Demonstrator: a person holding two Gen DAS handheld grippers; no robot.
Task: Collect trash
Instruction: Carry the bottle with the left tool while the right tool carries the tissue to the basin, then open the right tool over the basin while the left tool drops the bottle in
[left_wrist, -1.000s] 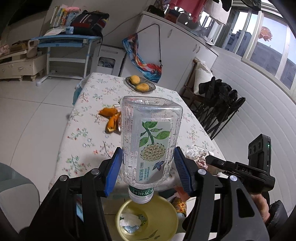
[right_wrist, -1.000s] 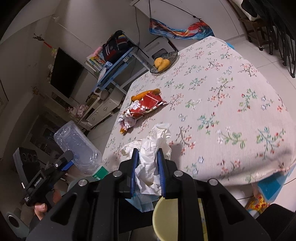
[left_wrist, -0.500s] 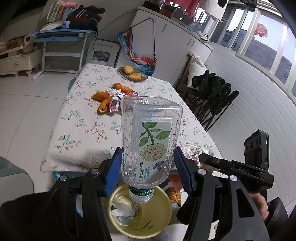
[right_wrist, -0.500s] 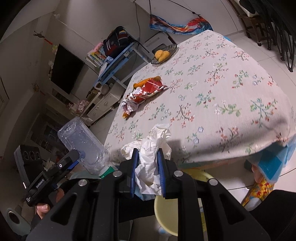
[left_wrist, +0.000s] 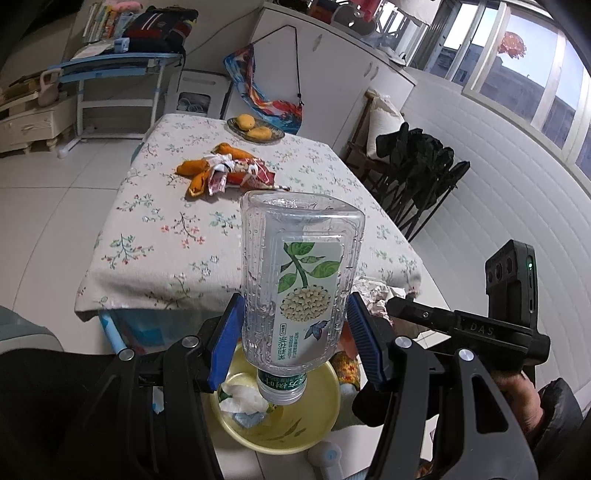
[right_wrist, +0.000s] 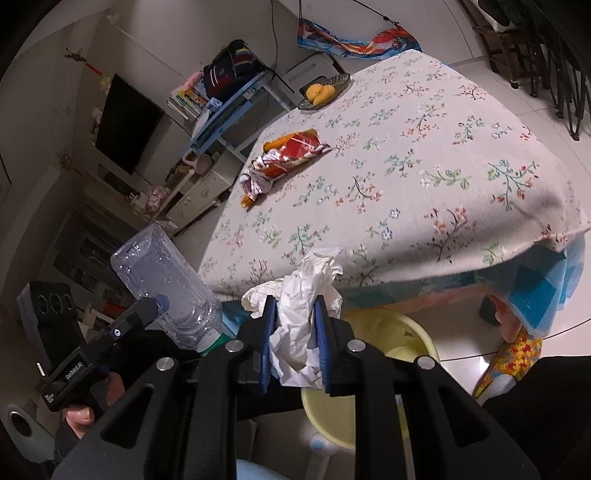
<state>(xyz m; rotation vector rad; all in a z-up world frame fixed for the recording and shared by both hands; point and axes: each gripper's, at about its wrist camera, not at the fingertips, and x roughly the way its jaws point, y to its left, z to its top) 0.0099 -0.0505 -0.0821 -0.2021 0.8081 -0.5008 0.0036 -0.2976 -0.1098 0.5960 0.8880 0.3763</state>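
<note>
Left wrist view: left gripper (left_wrist: 295, 341) fingers clamp inverted water bottle (left_wrist: 301, 291), now lower frame over yellow basin (left_wrist: 317, 421); right gripper (right_wrist: 294, 341) grips crumpled tissue (right_wrist: 299, 314). Drop imminent.

Clear bottle (left_wrist: 301, 280), green leaf label; yellow basin (left_wrist: 321, 424); floral tablecloth (left_wrist: 166, 236).

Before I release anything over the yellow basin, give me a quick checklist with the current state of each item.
1. Left gripper grips the plastic bottle: ok, blue jaws clamp both sides.
2. Bottle above the yellow basin: ok, its green cap points down over the bowl.
3. Right gripper holds the crumpled tissue: ok, pinched between the jaws.
4. Tissue directly over the basin: cannot tell; the basin lies just below and right of the jaws.
5. Room in the basin: ok, only some white paper at one side.
6. Table cleared: not ok, red wrapper and orange peels remain.
</note>
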